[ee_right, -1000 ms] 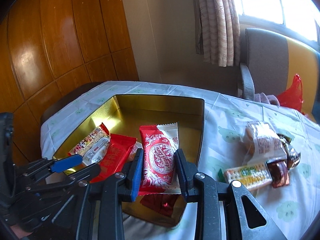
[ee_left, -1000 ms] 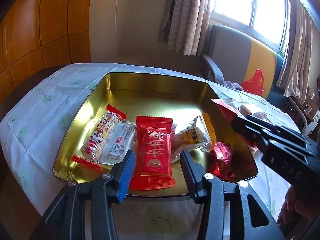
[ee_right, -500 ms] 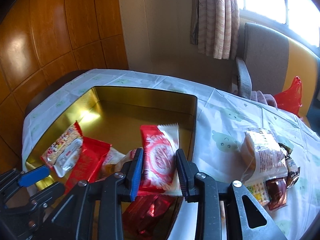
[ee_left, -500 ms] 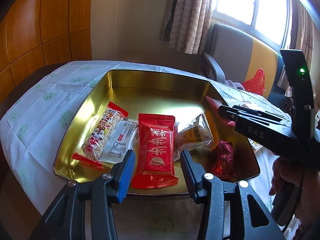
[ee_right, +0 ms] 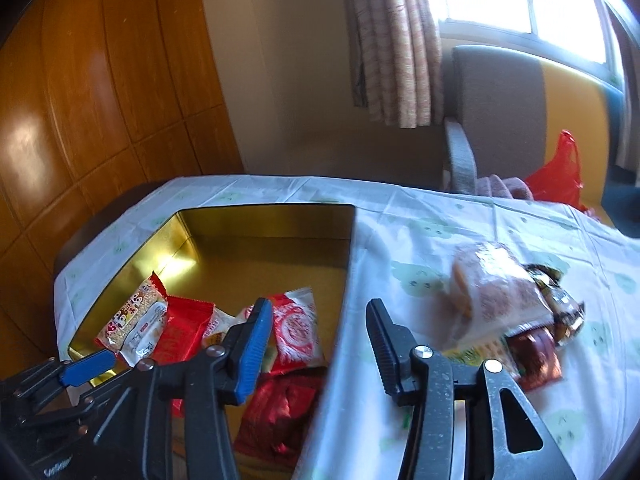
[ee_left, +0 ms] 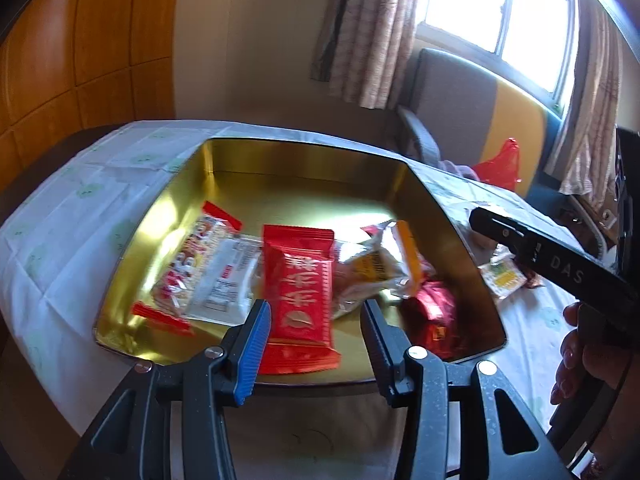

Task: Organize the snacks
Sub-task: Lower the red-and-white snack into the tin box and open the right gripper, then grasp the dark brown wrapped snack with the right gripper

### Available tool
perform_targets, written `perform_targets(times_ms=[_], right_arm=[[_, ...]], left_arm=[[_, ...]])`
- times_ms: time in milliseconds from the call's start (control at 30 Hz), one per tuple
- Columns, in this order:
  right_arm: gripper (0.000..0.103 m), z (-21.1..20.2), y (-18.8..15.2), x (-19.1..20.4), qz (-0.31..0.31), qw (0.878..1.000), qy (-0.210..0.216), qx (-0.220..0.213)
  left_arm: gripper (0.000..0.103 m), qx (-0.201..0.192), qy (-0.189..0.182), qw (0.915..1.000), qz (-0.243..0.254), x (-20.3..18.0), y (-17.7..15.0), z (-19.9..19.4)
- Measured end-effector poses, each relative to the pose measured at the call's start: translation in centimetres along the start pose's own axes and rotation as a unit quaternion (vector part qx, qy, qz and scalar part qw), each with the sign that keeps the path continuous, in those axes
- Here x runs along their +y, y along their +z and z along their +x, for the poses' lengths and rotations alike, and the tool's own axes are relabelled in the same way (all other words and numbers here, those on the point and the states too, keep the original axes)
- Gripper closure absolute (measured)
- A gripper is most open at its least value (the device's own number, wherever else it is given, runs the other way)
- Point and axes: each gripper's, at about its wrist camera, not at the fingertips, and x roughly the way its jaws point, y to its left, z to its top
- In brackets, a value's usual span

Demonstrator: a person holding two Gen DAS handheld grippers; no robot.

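Red-and-white snack packet (ee_right: 294,330) lying lengthwise in gold tin (ee_right: 264,222), right gripper (ee_right: 316,350) just opened, empty

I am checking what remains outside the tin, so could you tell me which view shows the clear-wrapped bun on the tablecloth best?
The right wrist view: the clear-wrapped bun lies in full sight on the tablecloth, though slightly blurred. In the left wrist view the right gripper crosses that area and the bun cannot be made out.
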Motion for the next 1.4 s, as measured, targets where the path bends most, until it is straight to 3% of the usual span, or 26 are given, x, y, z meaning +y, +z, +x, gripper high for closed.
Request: perform_targets(times_ms=[400,633,900,1133,1333,1400], right_arm=[[0.046,-3.5,-4.6,-6.3,0.069,0.997,-0.041,0.022],[0.045,-4.9,-8.6,-9.8,0.088,0.993,-0.068,0.048],[0.045,-6.1,-11.1,-13.1,0.110,0.989,-0.093,0.042],[0.045,-5.4,-9.3,-15.2,0.109,0.988,-0.104,0.034],[0.045,-2.8,-4.0,-16.5,0.089,0.990,-0.107,0.014],[0.054,-1.2,-2.7,-16.5,0.072,0.992,-0.104,0.024]], left_arm=[[0.055,-0.008,-0.061,0.9966,0.056,-4.2,-1.1,-0.9],[0.055,-0.008,-0.094,0.9916,0.089,-6.9,-2.1,-1.5],[0.055,0.001,-0.123,0.9842,0.127,-10.1,-3.8,-2.0],[0.055,0.003,-0.134,0.9800,0.147,-11.7,-4.9,-2.4],[0.055,0.002,-0.128,0.9814,0.143,-11.8,-4.8,-2.8],[0.055,0.002,-0.124,0.9822,0.140,-11.7,-4.8,-2.9]])
